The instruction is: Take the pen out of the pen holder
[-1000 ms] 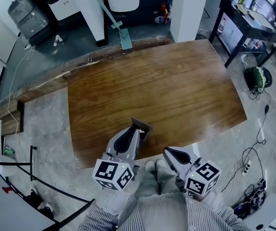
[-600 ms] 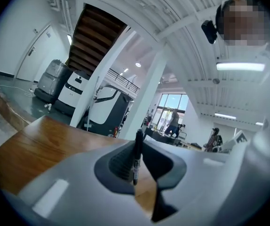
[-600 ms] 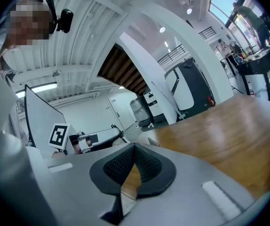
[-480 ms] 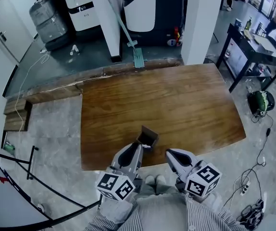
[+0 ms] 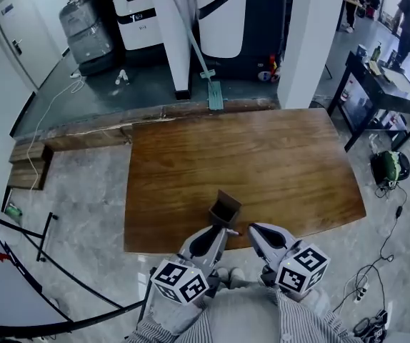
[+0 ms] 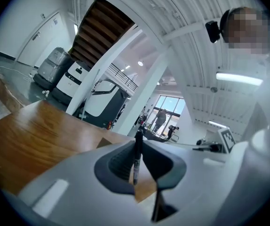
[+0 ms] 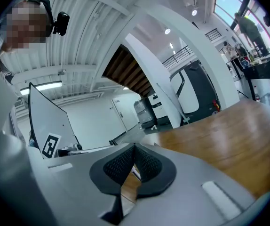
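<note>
The brown square pen holder (image 5: 224,210) stands near the near edge of the wooden table (image 5: 262,156). My left gripper (image 5: 218,234) sits just short of it, toward me, shut on a thin black pen (image 6: 137,154). That pen stands upright between the pads, and its top pokes above the fingertips in the left gripper view. A brown corner of the pen holder (image 6: 106,143) shows just left of the left gripper (image 6: 137,140). To the right, at the table edge, my right gripper (image 5: 253,231) is shut with nothing in it. The right gripper (image 7: 135,147) has its ribbed pads meeting at the tips.
A long-handled mop (image 5: 212,95) leans at the table's far edge. White and dark machines (image 5: 219,13) stand behind it. A black side table (image 5: 383,84) with bottles, a green object (image 5: 389,168) and floor cables lie to the right. A black rack (image 5: 41,234) stands to the left.
The left gripper has drawn back from the pen holder toward me. The right gripper stays beside it at the table edge. The head view has tilted up and shows more of the room.
</note>
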`<state>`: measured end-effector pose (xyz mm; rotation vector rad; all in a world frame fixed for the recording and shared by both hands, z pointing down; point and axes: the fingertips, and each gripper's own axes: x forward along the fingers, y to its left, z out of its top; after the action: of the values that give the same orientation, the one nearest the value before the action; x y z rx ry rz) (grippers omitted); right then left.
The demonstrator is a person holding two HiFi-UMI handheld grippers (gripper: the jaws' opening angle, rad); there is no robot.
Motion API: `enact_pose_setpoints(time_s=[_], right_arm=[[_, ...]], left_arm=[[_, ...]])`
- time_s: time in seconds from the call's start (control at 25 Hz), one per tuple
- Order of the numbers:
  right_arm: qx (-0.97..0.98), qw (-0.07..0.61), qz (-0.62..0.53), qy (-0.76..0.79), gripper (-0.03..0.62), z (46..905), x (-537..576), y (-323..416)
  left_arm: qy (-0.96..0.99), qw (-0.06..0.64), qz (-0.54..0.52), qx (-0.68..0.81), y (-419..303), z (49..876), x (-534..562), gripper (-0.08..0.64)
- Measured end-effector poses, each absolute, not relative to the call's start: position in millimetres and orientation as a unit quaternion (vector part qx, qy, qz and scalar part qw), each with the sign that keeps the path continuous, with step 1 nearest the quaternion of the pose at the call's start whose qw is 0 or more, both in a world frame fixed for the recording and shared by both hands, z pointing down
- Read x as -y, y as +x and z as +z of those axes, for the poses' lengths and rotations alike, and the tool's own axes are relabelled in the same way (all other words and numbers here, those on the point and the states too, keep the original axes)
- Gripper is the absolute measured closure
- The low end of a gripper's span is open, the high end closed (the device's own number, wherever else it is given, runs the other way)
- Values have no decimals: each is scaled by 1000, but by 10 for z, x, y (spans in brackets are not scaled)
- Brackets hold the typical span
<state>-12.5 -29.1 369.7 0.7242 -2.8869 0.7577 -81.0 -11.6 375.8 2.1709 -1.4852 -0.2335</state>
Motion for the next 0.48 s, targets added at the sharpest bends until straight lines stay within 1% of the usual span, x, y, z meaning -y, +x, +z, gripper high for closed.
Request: enact_pose_setpoints(time_s=[0.48], right_arm=[[941,68,242,228,592,3835,75,-162]], left_arm=[[792,271,-72,543,-747,3954,-37,511]])
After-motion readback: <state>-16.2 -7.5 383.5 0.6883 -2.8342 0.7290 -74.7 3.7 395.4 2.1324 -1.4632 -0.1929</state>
